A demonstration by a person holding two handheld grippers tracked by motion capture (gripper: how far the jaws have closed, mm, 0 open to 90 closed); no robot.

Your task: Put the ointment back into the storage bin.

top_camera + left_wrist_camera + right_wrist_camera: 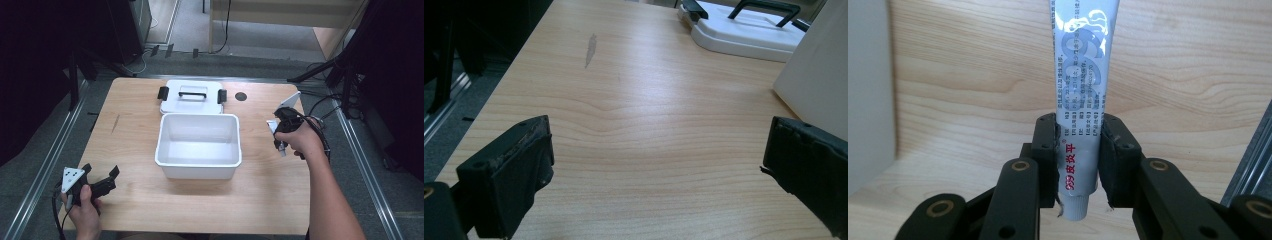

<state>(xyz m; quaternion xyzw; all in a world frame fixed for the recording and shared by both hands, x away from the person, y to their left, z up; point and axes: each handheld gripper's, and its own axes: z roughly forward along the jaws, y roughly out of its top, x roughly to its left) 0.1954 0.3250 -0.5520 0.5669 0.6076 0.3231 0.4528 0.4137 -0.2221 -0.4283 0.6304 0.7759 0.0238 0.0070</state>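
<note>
the right gripper (1079, 145) pinches a tube (1083, 75) near the bench's (130, 125) right edge; the open box (198, 165) awaits it. the left gripper (659, 165) rests spread.

High overhead plus two close gripper-mounted views, table (280, 190) shared.

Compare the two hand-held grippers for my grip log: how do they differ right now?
The left hand-held gripper has its jaws wide apart with nothing between them, low over the pale wooden table. The right hand-held gripper is clamped on a silver-white printed plastic tube, right of the open white plastic box. Both have black jaws.
</note>
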